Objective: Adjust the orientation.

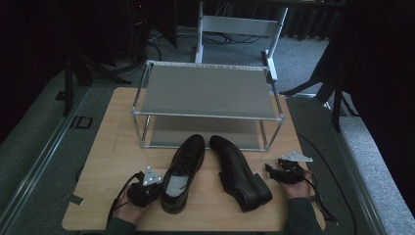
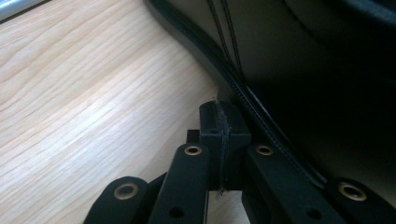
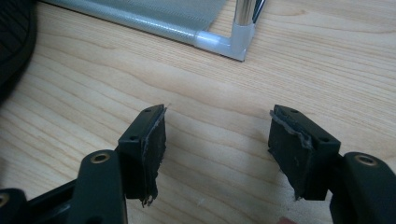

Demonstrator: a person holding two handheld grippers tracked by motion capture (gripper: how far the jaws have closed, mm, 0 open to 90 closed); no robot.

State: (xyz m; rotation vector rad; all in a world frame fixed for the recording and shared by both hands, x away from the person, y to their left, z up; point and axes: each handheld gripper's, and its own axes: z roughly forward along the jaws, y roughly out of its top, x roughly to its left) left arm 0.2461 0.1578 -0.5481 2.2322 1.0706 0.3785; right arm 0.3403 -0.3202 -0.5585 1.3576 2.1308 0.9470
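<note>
Resting beside the left shoe [image 1: 182,171], which stands upright on the table [image 1: 107,152] just in front of the shoe rack [image 1: 205,93], the left gripper [image 1: 146,188] has its jaws pressed together on nothing, right against the shoe's sole edge. The right gripper [image 1: 280,172] sits with jaws spread over bare wood, just beside the right shoe [image 1: 240,171], which lies tipped on its side. Shelving the pair well probably calls for opening the left jaws first, then pinching each shoe at the collar near the heel, where the leather gives a firm hold.
</note>
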